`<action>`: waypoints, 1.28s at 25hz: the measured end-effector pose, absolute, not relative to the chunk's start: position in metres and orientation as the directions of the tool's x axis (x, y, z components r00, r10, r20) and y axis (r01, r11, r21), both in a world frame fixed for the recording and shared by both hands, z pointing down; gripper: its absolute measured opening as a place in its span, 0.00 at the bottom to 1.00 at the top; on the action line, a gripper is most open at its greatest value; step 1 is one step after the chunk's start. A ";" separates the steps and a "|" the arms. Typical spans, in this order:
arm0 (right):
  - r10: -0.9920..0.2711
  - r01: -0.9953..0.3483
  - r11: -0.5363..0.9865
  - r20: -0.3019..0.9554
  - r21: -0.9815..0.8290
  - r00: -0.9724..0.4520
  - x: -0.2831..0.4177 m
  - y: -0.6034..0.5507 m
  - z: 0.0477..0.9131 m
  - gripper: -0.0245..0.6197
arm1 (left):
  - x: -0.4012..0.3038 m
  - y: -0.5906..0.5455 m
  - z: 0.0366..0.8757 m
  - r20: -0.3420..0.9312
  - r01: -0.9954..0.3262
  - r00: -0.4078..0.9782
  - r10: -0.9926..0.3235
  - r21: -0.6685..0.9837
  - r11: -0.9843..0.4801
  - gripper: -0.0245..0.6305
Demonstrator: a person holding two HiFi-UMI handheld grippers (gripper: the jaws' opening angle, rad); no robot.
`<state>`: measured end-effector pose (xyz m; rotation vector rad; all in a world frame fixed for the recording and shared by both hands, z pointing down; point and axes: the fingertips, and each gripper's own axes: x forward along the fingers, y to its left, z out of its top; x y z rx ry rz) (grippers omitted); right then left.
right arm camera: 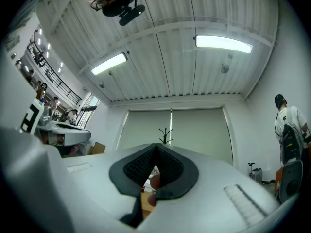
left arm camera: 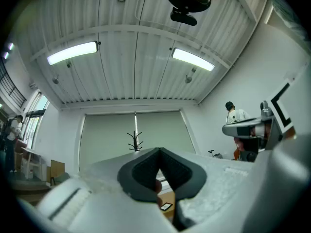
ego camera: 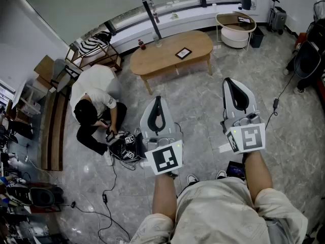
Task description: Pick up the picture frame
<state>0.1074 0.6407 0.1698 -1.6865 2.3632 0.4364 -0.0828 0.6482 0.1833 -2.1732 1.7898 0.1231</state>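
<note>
A small dark picture frame (ego camera: 183,53) lies flat on the right part of an oval wooden coffee table (ego camera: 152,60), far ahead of me. Through the left jaws the frame (left arm camera: 166,206) shows again, tiny, on the table. My left gripper (ego camera: 158,103) is held at waist height over the floor, shut and empty, tilted a little upward. My right gripper (ego camera: 229,83) hangs beside it to the right, also shut and empty, nearer the table's right end. Both are well short of the table.
A person (ego camera: 95,108) crouches on the floor at the left over gear and cables (ego camera: 124,147). A round white side table (ego camera: 235,29) stands at the back right. A coat stand pole (ego camera: 151,11) rises behind the coffee table. A bench (ego camera: 55,128) lines the left wall.
</note>
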 end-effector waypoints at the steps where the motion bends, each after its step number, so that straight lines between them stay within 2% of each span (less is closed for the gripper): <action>1: -0.884 -0.945 0.302 -0.334 0.123 -0.326 0.106 0.640 0.170 0.04 | -0.084 0.647 0.183 -0.270 -0.968 0.211 -0.939 -0.190 -0.163 0.04; 14: -0.892 -0.949 0.281 -0.325 0.146 -0.314 0.078 0.636 0.169 0.04 | -0.112 0.643 0.182 -0.286 -0.970 0.214 -0.934 -0.175 -0.169 0.04; 32: -0.916 -0.960 0.238 -0.295 0.148 -0.273 0.003 0.640 0.178 0.04 | -0.181 0.641 0.189 -0.282 -0.962 0.267 -0.922 -0.137 -0.237 0.04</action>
